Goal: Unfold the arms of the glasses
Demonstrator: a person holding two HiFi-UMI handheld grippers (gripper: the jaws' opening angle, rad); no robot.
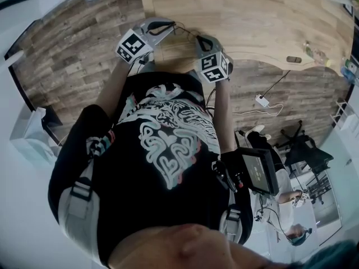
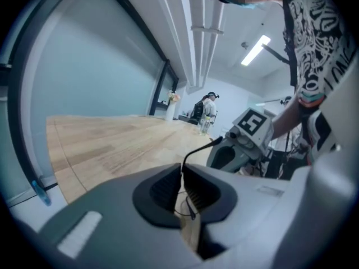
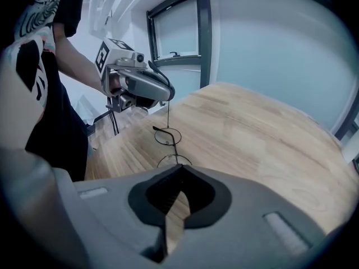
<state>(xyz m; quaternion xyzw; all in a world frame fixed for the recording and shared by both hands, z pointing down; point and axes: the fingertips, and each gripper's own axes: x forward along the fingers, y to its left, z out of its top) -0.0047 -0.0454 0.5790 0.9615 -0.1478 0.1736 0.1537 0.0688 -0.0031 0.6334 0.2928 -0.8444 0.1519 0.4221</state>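
Although both tools are clenched on the thin black wire-framed glasses (image 1: 186,31), the unfolding looks only partly done. The glasses sit at 12 o'clock in the head view, strung between the two tools over the near edge of the light wooden tabletop (image 1: 252,15). Whether they touch the wood, I cannot tell.

The left hand-held gripper (image 1: 171,26), at 10 o'clock from its partner, has its jaws pressed together on one slim arm of the glasses. In the left gripper view, the thickened end of that arm pokes out from between the jaws towards 1 o'clock. The right hand-held gripper (image 1: 199,39) is closed at its tips on the frame, right by the nearer round lens. The second lens lies just beyond it at 12 o'clock in the right gripper view.

From that same view, the arm held by the left tool runs straight away from the far lens, at a steep angle to the lens plane. I judge this arm to be swung out, or very nearly so. The other arm does not show clearly in any view and may lie folded behind the frame near the right tool's jaws. What seems left is to finish opening the first arm if it is short of its stop, then regrip and swing out the second.
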